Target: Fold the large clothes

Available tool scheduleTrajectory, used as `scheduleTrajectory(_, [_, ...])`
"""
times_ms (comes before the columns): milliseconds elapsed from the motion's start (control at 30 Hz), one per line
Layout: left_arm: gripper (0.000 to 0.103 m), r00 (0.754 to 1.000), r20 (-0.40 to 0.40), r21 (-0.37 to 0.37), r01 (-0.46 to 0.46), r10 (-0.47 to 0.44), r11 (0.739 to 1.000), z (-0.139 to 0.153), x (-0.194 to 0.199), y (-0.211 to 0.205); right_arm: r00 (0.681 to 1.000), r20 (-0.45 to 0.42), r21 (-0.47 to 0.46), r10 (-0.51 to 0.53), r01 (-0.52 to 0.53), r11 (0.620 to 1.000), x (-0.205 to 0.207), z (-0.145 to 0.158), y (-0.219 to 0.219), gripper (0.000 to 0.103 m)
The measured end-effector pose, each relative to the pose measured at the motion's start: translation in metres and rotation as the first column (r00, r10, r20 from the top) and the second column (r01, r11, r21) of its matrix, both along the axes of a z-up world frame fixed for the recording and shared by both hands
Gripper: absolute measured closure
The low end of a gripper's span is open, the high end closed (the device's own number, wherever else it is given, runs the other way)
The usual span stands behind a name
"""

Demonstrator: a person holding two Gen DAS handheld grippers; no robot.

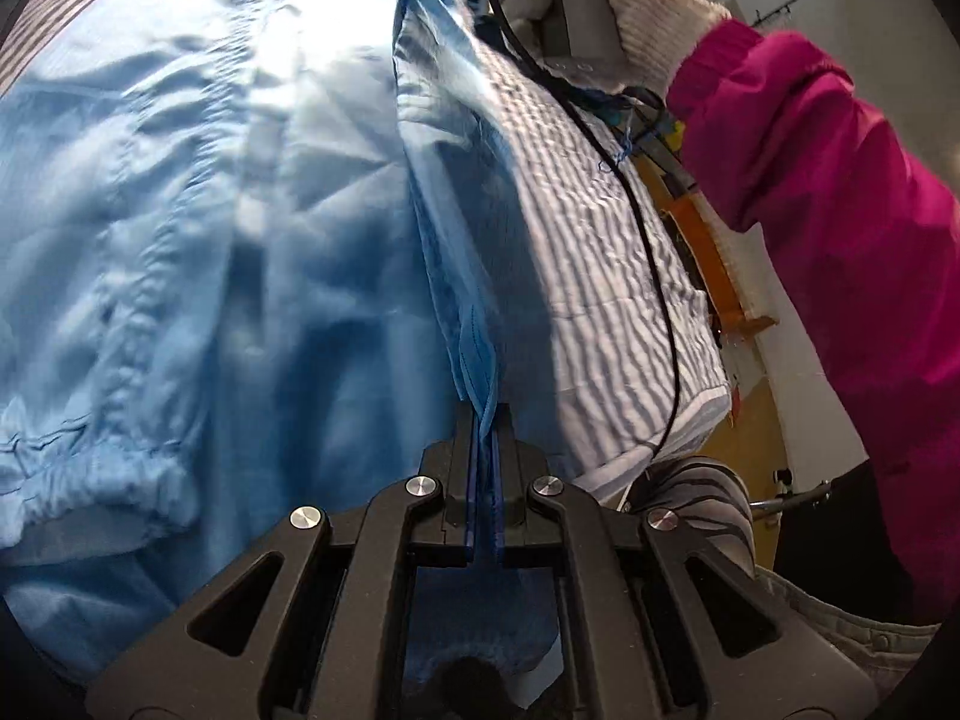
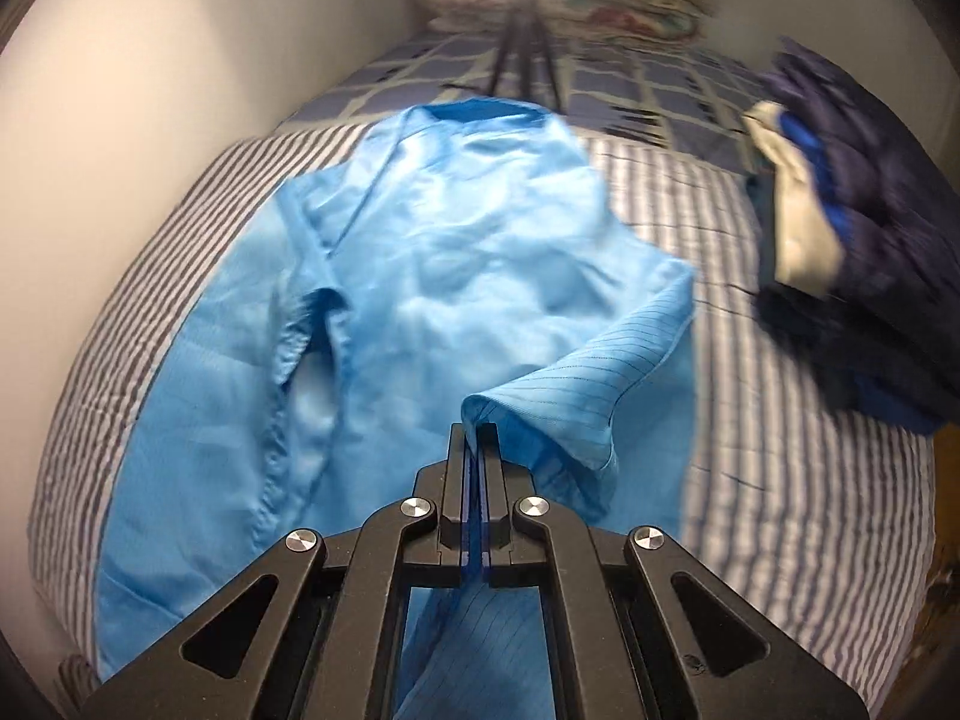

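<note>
Both grippers, left gripper and right gripper, pinch the blue garment on the striped bed; keep the raised edge taut and carry it across evenly.

bedroom: striped bed, pillows

A large light-blue garment of thin, shiny cloth lies spread and wrinkled on a striped bed, collar at the far end. One faintly lined edge is lifted and curled over its body.
</note>
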State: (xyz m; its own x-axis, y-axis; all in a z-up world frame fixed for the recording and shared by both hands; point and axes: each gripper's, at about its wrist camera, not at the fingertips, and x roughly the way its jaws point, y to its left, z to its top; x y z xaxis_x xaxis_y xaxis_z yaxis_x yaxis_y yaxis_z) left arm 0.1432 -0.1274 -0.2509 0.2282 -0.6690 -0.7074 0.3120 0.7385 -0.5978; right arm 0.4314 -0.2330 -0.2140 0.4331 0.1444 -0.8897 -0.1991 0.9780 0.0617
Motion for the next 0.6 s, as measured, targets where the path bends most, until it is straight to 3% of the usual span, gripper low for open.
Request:
scheduleTrajectory(167, [0.102, 0.999, -0.024, 0.011, -0.039, 0.040, 0.999, -0.013, 0.003, 0.009, 0.997, -0.041, 0.054, 0.068, -0.066, 0.996, 0.012, -0.021, 0.034, 0.102])
scheduleTrajectory(233, [0.102, 0.998, -0.034, 0.017, -0.051, 0.052, 0.999, -0.017, 0.005, 0.011, 0.994, -0.074, 0.060, 0.084, -0.079, 0.995, 0.014, -0.028, 0.042, 0.096])
scheduleTrajectory(267, [0.102, 0.998, -0.035, 0.019, -0.053, 0.053, 0.998, -0.018, 0.004, 0.011, 0.994, -0.083, 0.067, 0.073, -0.067, 0.995, 0.014, -0.026, 0.041, 0.087])
scheduleTrajectory(300, [0.102, 0.998, -0.030, 0.023, -0.053, 0.054, 0.998, -0.017, 0.003, 0.011, 0.995, -0.081, 0.094, 0.064, -0.056, 0.994, 0.012, -0.022, 0.037, 0.083])
scheduleTrajectory(467, [0.102, 0.998, -0.008, 0.038, -0.059, 0.060, 0.997, -0.014, -0.001, 0.011, 0.999, -0.021, 0.228, -0.029, 0.033, 0.973, -0.019, 0.013, -0.016, 0.083])
scheduleTrajectory(600, [0.102, 0.998, 0.001, 0.043, -0.064, 0.064, 0.997, -0.011, 0.002, 0.018, 0.998, -0.039, 0.210, -0.053, 0.060, 0.976, -0.062, 0.016, -0.052, 0.083])
